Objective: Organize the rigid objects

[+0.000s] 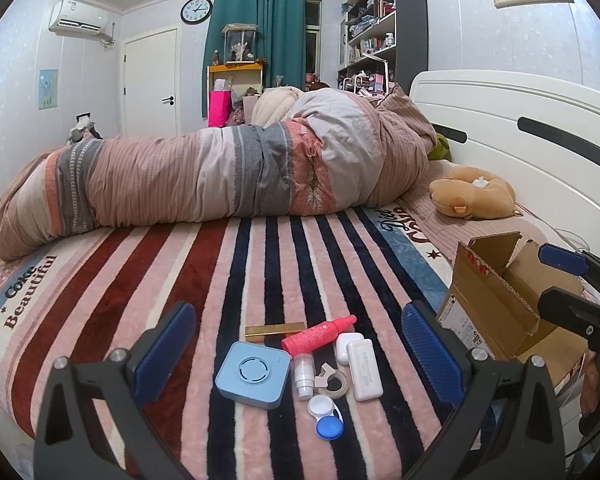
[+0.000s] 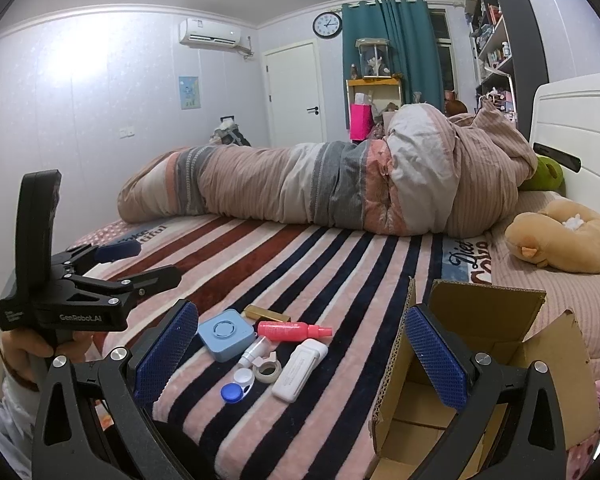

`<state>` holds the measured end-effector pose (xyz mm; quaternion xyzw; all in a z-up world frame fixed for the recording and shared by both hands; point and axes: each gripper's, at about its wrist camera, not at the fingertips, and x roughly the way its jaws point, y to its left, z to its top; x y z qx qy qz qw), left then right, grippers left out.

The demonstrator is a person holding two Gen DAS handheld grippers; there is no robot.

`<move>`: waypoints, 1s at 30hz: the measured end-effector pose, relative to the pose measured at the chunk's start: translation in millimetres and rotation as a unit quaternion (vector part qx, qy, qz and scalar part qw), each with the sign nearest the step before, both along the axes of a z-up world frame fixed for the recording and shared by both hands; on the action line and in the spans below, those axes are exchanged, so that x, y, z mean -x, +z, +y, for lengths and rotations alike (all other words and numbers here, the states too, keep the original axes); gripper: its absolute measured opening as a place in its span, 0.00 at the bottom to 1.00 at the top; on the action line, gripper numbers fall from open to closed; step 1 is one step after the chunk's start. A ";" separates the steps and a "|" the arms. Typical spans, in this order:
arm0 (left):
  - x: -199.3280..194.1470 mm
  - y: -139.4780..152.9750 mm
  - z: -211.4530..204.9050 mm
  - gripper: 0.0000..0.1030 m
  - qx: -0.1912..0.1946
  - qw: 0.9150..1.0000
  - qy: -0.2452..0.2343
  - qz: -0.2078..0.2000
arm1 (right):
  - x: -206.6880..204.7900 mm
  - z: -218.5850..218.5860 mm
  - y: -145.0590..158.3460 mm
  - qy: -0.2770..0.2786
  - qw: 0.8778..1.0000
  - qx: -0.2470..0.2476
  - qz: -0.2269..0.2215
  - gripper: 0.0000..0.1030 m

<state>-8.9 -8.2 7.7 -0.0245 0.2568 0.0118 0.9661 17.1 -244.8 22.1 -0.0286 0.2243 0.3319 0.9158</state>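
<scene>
Small items lie in a cluster on the striped blanket: a blue square box [image 1: 253,375] [image 2: 226,334], a red spray bottle [image 1: 318,333] [image 2: 294,329], a white case [image 1: 364,369] [image 2: 299,369], a gold bar [image 1: 275,329] [image 2: 266,313], a small clear bottle [image 1: 304,374], a tape ring [image 1: 333,382] [image 2: 267,371] and a blue-and-white lens case [image 1: 325,417] [image 2: 238,386]. My left gripper [image 1: 296,360] is open and empty above the cluster. My right gripper [image 2: 300,356] is open and empty, its right finger by the open cardboard box [image 1: 500,300] [image 2: 460,360].
A rolled striped duvet [image 1: 220,176] [image 2: 320,188] lies across the far side of the bed. A tan plush toy [image 1: 472,196] [image 2: 564,240] rests near the white headboard [image 1: 520,132]. Shelves, a door and teal curtains stand behind.
</scene>
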 end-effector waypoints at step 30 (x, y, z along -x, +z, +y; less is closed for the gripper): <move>-14.4 -47.0 136.8 0.99 -0.018 0.998 0.056 0.036 | -49.5 158.8 -72.4 0.144 0.981 0.081 0.100 1.00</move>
